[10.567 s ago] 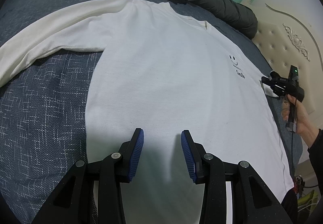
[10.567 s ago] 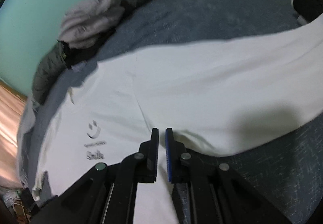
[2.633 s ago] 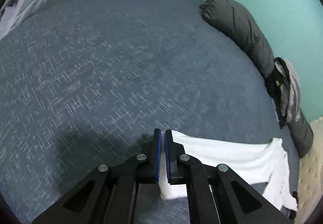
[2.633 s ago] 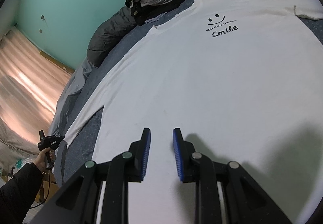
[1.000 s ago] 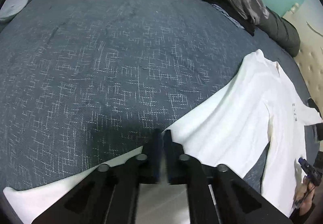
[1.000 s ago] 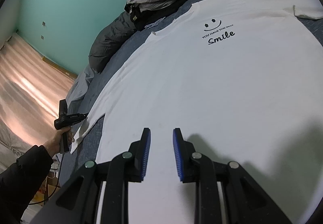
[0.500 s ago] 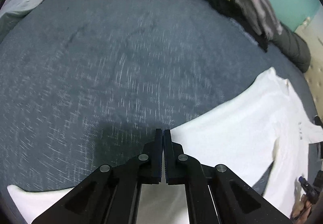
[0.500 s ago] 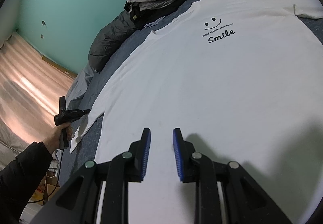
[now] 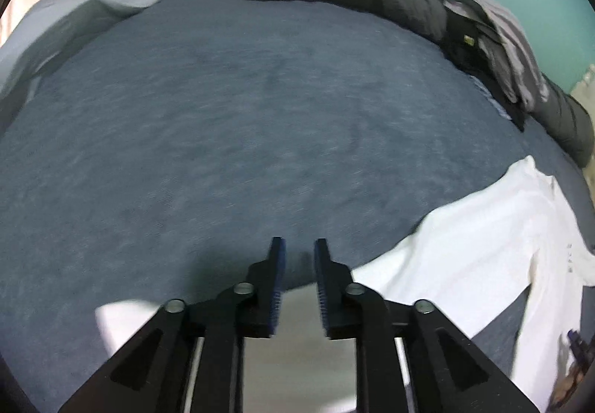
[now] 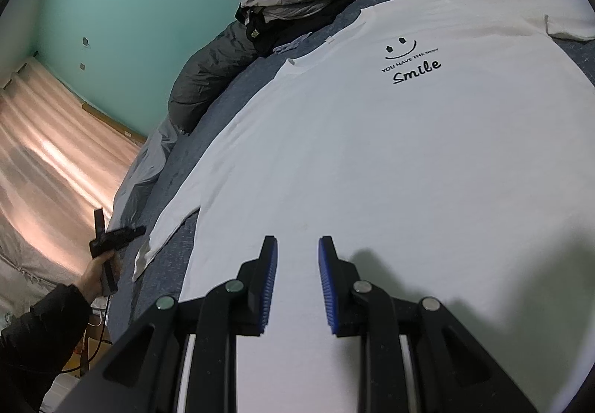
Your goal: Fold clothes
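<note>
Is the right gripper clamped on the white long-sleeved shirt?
No: the right gripper hovers with jaws apart above the white long-sleeved shirt, gripping nothing.

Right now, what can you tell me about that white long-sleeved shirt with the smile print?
The white long-sleeved shirt lies spread face up on the dark blue bedspread. It looks like soft knit cotton, mostly smooth. On the chest sit a black smiley face and the words "YOU HAVE THE BEST Smile". One sleeve stretches out sideways; the other sleeve is folded in over the shoulder. Neither open gripper holds it.
</note>
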{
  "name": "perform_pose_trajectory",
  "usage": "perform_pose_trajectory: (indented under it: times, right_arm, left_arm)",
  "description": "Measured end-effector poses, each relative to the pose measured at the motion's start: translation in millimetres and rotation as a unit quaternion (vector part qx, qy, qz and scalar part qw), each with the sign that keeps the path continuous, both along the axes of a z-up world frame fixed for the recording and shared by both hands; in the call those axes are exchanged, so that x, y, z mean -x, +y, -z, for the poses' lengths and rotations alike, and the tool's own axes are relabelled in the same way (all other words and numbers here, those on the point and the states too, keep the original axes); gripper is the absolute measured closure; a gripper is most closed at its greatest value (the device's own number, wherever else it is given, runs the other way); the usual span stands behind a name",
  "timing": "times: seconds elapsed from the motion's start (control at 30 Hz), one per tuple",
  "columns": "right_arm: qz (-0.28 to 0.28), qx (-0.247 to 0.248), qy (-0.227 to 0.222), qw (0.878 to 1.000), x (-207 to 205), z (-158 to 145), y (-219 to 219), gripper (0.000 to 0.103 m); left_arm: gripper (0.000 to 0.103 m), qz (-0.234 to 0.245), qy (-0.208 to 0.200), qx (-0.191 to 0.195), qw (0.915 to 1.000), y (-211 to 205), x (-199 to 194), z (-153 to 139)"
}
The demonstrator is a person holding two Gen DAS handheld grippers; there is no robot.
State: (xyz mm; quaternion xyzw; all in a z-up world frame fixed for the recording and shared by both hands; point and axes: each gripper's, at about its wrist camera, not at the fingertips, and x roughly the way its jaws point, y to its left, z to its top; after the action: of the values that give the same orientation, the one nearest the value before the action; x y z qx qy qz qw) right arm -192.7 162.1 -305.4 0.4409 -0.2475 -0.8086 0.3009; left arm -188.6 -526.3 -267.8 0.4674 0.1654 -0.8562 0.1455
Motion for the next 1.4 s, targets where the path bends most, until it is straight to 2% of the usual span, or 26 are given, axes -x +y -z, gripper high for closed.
perform_pose_trajectory:
  times: [0.17, 0.37, 0.6, 0.93, 1.0, 1.03, 1.17, 1.3, 1.4]
  right_arm:
    - [-0.002, -0.002, 0.002, 1.0, -2, -1, -4, 0.081]
    - [-0.004, -0.005, 0.0, 1.0, -3, 1, -6, 0.081]
    - [-0.005, -0.01, -0.003, 1.0, -3, 4, -8, 0.081]
    - [-0.008, -0.013, -0.004, 1.0, -4, 6, -10, 0.081]
    - [-0.008, -0.012, -0.003, 1.0, -4, 6, -9, 0.081]
    - [-0.007, -0.012, -0.003, 1.0, -4, 6, -9, 0.081]
    - [-0.006, -0.01, -0.002, 1.0, -4, 5, -7, 0.081]
    - [-0.004, -0.007, 0.001, 1.0, -3, 3, -7, 0.081]
    - [-0.005, -0.007, 0.001, 1.0, -4, 3, -7, 0.081]
  left_arm:
    - [0.071, -0.043, -0.004, 0.009, 0.999, -39, -45, -4]
    - [0.07, -0.068, -0.013, 0.009, 0.9976, -62, -67, 1]
    - [0.07, -0.106, -0.013, -0.014, 0.9942, -84, -81, 14]
    - [0.071, -0.114, -0.007, -0.019, 0.9933, -90, -92, 11]
    - [0.086, -0.115, -0.006, -0.02, 0.9931, -91, -95, 10]
    - [0.099, -0.116, -0.006, -0.021, 0.993, -91, -96, 10]
    - [0.1, -0.121, 0.0, -0.019, 0.9925, -94, -101, 6]
    - [0.1, -0.144, 0.024, -0.01, 0.9893, -102, -114, -13]
    - [0.1, -0.167, 0.021, -0.032, 0.9852, -113, -121, -13]
